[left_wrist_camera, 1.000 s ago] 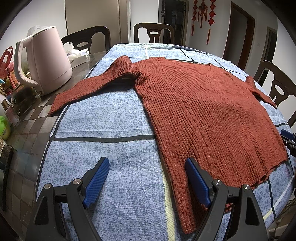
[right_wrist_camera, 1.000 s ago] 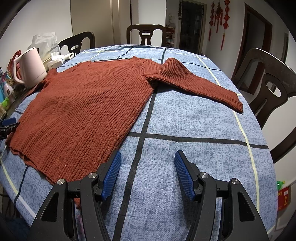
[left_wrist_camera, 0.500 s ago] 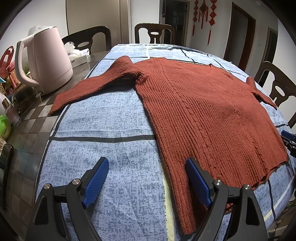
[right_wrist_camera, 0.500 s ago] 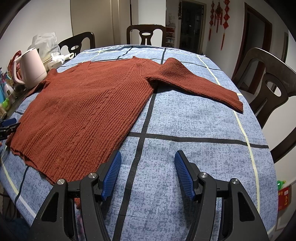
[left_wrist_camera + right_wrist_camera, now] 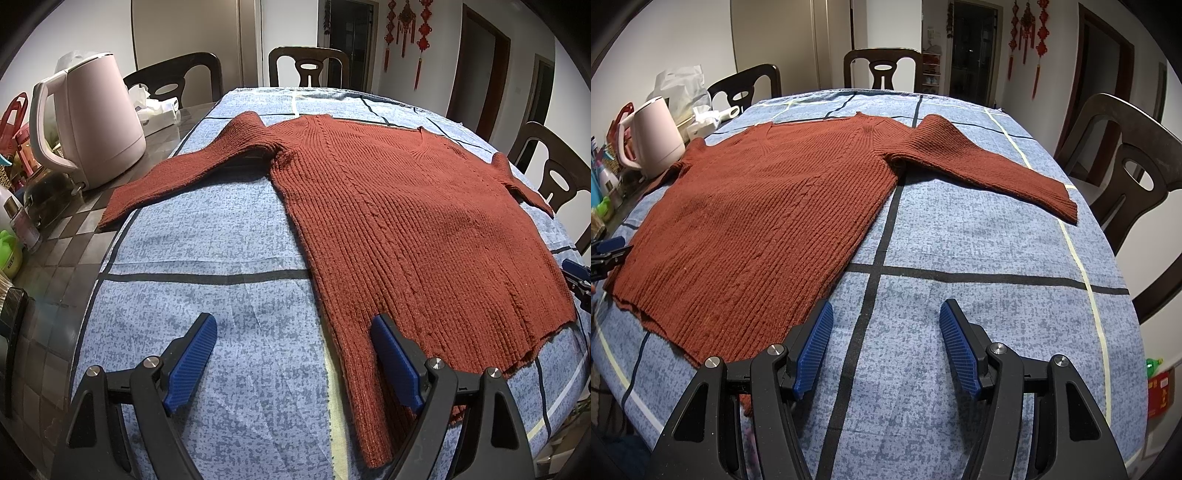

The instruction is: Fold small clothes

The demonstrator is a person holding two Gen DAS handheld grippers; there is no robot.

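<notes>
Sweater (image 5: 417,229) lies flat and unfolded on the cloth-covered worktop (image 5: 979,258), both the left gripper (image 5: 291,358) and right gripper (image 5: 886,339) spread apart and empty; its left sleeve (image 5: 184,173) near the pink kettle (image 5: 88,122) could snag.

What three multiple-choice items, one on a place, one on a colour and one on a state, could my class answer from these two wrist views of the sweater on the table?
1. Where does the kettle stand?
A. On the sweater
B. On the bare tabletop beside the blue cloth
C. On a chair

2. What colour is the sweater?
A. Rust red
B. Grey
C. Green

3. How does the sweater lie?
A. Folded in half
B. Rolled up
C. Spread flat, both sleeves out

Answers:
1 B, it stands off the blue cloth, on dark tiles.
2 A, the knit is rust red in both views.
3 C, the left sleeve and the right sleeve both lie stretched out.
</notes>
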